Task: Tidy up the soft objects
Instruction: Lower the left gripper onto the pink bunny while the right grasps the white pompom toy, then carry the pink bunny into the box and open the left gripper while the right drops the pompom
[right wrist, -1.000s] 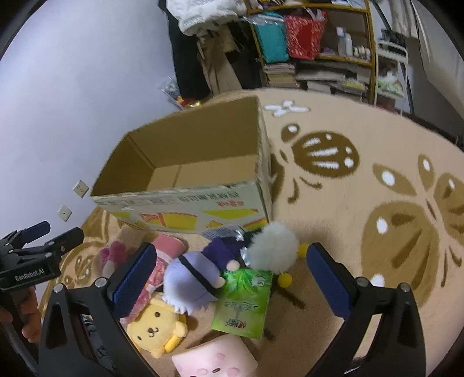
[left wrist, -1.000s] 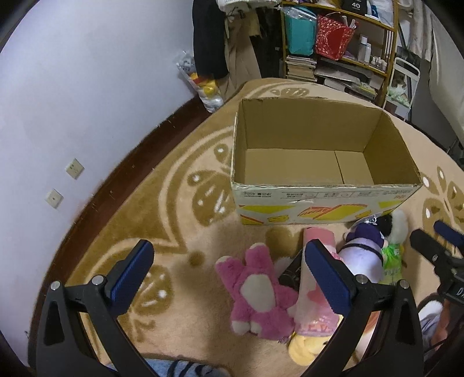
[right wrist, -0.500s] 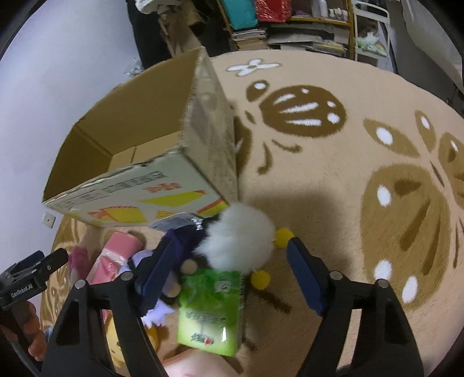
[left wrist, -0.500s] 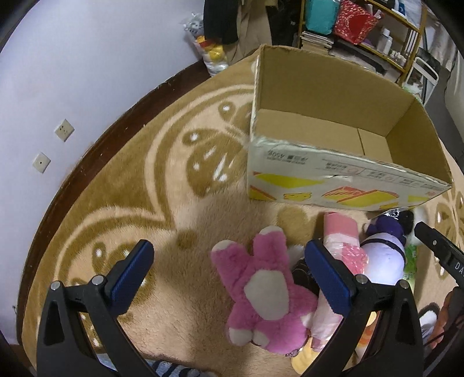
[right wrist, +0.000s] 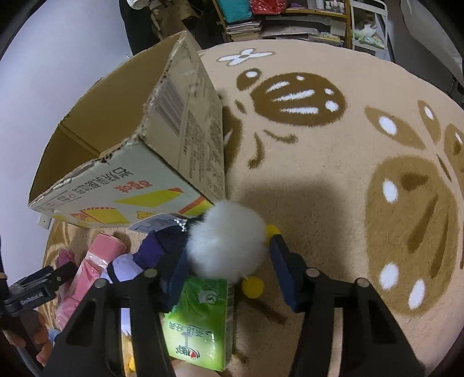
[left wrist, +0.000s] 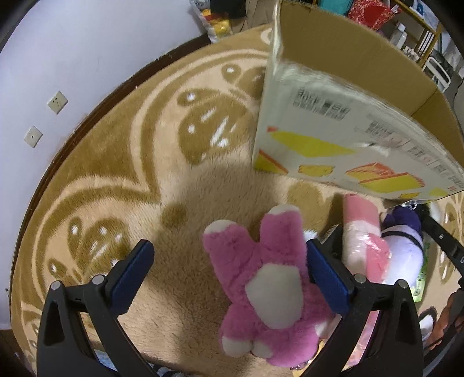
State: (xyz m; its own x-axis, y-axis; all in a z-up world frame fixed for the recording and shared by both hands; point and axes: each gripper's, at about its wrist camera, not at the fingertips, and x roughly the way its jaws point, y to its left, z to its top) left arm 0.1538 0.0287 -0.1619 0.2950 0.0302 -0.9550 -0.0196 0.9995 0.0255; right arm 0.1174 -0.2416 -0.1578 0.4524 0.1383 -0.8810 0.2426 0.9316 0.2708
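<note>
A pink plush bear (left wrist: 266, 287) lies on the rug, between the jaws of my open left gripper (left wrist: 229, 269); its right pad touches the bear's side. My right gripper (right wrist: 229, 255) has closed in around a white fluffy plush (right wrist: 227, 240) with yellow pompoms; both pads sit against its sides. Next to it lie a purple plush (right wrist: 150, 249) (left wrist: 406, 240), a pink wrapped roll (left wrist: 362, 240) (right wrist: 92, 266) and a green tissue pack (right wrist: 200, 322). The open cardboard box (left wrist: 342, 121) (right wrist: 121, 150) stands just behind the toys.
The beige rug with brown patterns (right wrist: 348, 179) covers the floor. A wall with sockets (left wrist: 58, 101) is on the left. Shelves with books and bags (right wrist: 290, 17) stand behind the box. A bag with toys (left wrist: 214, 20) leans by the wall.
Both grippers have moved down and forward toward the toys. The left now straddles the pink bear. The right jaws have narrowed onto the white fluffy plush.
</note>
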